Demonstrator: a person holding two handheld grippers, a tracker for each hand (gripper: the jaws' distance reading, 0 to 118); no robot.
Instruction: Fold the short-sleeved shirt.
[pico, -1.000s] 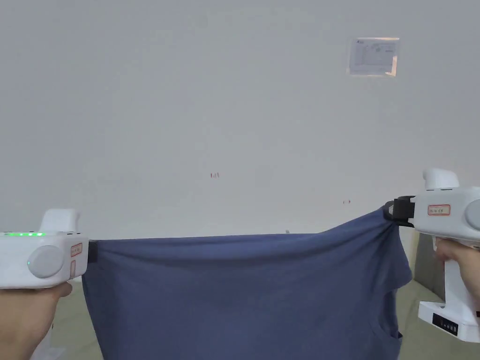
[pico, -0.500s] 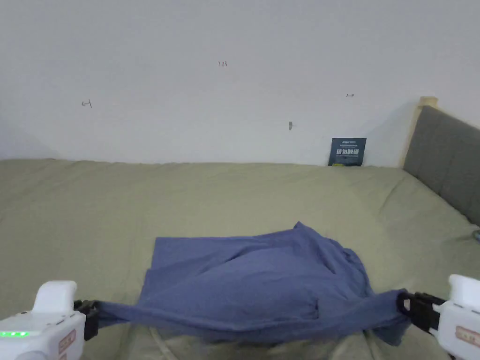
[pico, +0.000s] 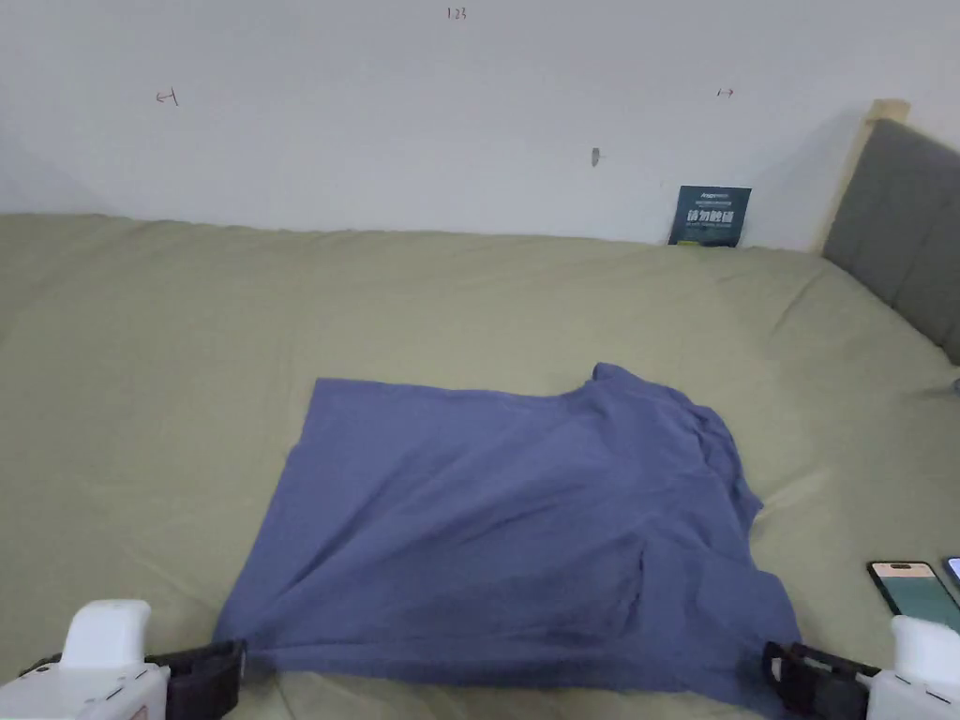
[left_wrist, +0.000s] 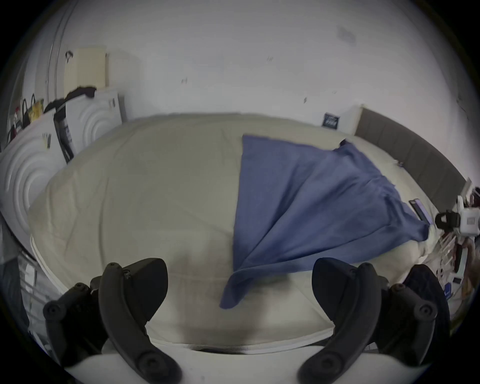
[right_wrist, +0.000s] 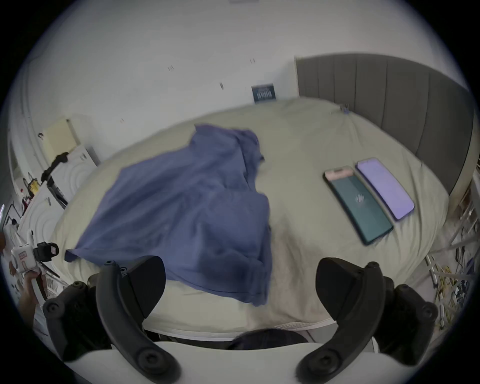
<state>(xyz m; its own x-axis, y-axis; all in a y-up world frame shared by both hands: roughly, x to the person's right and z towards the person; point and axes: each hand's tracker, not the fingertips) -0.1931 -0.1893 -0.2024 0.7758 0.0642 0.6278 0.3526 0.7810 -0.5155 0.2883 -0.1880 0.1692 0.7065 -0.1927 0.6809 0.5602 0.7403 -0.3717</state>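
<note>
The blue short-sleeved shirt (pico: 506, 525) lies spread on the olive bed sheet (pico: 469, 300), with wrinkles bunched along its right side. My left gripper (pico: 225, 677) sits just off the shirt's near left corner, open. The left gripper view has its jaws spread wide (left_wrist: 240, 272), with the shirt (left_wrist: 311, 202) and its loose corner lying ahead of them. My right gripper (pico: 776, 673) is at the near right corner, open. Its own view shows both jaws apart (right_wrist: 241, 265), and the shirt (right_wrist: 181, 207) rests free on the sheet beyond them.
Two phones (right_wrist: 358, 205) (right_wrist: 384, 188) lie side by side on the bed right of the shirt. A grey headboard (pico: 900, 216) rises on the right. A dark card (pico: 710, 216) leans on the far wall. White panels (left_wrist: 33, 161) stand left of the bed.
The shirt was held up stretched between both shut grippers. It has come down flat onto the bed, and both grippers have let go and opened. The head camera tilted down.
</note>
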